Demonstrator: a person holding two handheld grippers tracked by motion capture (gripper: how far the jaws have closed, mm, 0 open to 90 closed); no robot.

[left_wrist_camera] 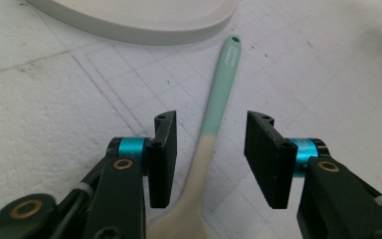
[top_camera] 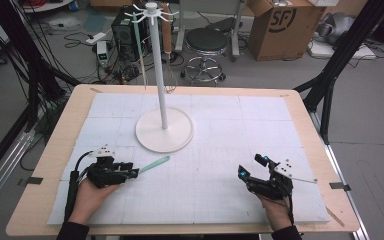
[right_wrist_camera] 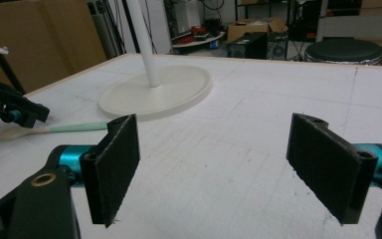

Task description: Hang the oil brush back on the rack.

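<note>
Straddling spatula (left_wrist_camera: 218, 104), left tool (left_wrist_camera: 210, 149) spread (pads clear); right tool (right_wrist_camera: 214, 169) spread, low over mat.

The left hand (top_camera: 87, 196) comes in from the bottom edge and holds the left gripper (top_camera: 130, 172) low over the table, pointing to the right and slightly away; its jaws stand partly apart, the pads pressing on nothing. The right hand (top_camera: 275, 210) holds the right gripper (top_camera: 250, 167) angled up and to the left, jaws spread wide.
</note>
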